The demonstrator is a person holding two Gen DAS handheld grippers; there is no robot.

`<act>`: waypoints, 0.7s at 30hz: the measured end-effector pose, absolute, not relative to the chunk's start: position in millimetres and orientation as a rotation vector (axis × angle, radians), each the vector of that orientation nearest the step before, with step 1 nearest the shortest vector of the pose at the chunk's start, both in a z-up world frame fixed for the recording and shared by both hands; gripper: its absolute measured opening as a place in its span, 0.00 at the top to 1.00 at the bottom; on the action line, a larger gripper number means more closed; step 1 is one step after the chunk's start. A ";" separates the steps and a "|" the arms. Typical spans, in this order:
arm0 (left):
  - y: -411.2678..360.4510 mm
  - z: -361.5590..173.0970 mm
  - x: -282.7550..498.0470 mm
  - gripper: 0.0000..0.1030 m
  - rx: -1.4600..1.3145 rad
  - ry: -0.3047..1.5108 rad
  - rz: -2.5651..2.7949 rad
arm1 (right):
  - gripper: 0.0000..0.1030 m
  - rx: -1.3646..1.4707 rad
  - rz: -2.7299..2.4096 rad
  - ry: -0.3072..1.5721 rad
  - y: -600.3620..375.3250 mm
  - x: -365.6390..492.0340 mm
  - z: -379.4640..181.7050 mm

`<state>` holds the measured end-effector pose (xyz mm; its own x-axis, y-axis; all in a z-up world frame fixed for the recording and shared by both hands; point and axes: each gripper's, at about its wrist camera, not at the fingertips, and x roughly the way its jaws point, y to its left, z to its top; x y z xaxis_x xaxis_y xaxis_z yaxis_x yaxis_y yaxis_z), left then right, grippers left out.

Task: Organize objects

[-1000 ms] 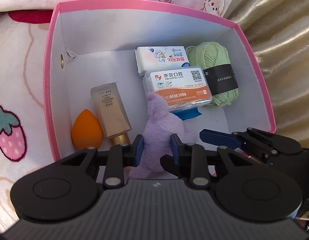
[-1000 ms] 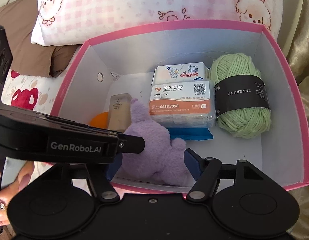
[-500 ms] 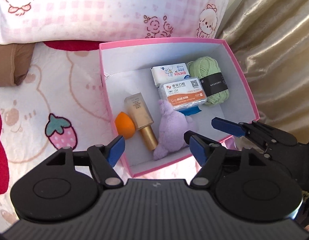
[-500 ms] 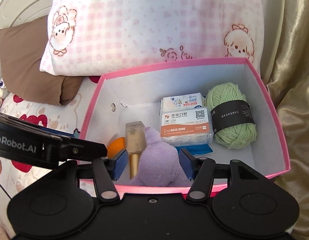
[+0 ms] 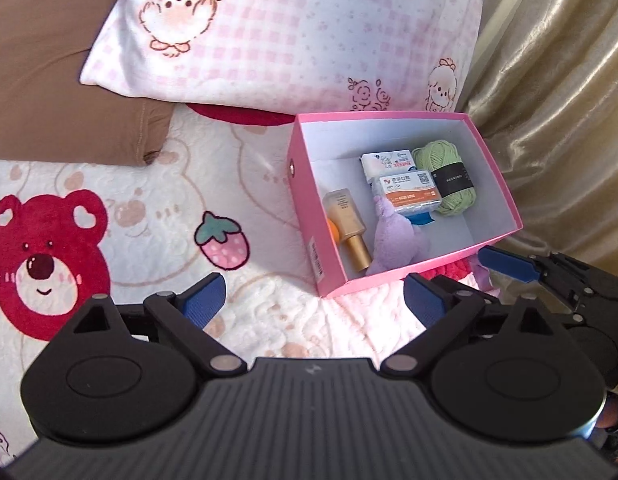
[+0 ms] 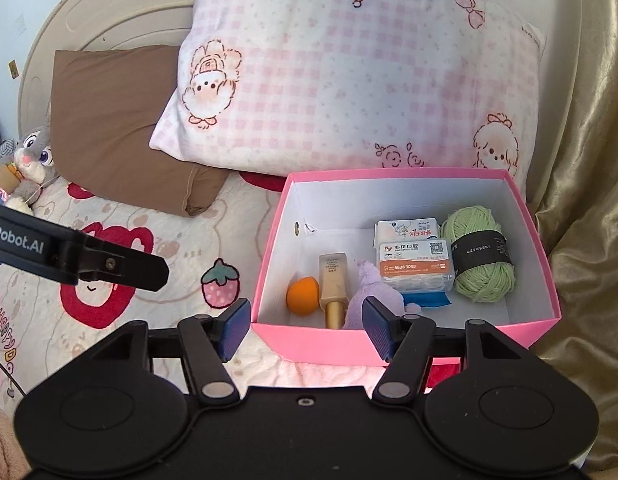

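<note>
Left tongs [image 5: 313, 300] and right tongs [image 6: 305, 326] spread apart, holding nothing, low in frame, clear of the pink box [image 6: 389, 344] on the bed. Centre right: purple plush [image 6: 369, 292], tube [image 6: 333, 276], orange sponge [image 6: 303, 295], tissue packs [image 6: 415, 266], green yarn [image 6: 481, 260] packed inside, probably finished. Upper left, right view only: toy rabbit [image 6: 31, 158]

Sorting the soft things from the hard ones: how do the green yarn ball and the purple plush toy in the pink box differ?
The green yarn ball is wound strands with a black paper band around it; the purple plush toy is fuzzy and unbanded. The yarn ball sits at the box's right side, fully visible; the plush toy lies mid-box at the near wall, partly hidden by the right claw's finger. Both look soft and rest on the floor of the pink box.
</note>
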<state>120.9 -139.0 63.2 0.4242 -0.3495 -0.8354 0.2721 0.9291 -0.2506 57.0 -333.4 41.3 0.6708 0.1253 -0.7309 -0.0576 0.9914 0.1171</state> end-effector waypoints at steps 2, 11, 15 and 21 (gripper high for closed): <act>-130.3 64.8 111.3 0.04 -0.062 1.053 -0.356 | 0.31 0.085 0.109 0.822 -327.1 49.5 45.8; -101.7 72.6 76.2 0.03 -0.017 0.996 -0.313 | 0.29 0.034 0.109 0.771 -301.0 30.4 67.2; -92.5 76.0 67.0 0.03 -0.014 0.974 -0.298 | 0.26 0.014 0.103 0.775 -290.4 26.1 71.2; -73.9 68.5 60.0 0.03 -0.029 0.970 -0.282 | 0.21 -0.007 0.112 0.779 -277.9 19.8 69.4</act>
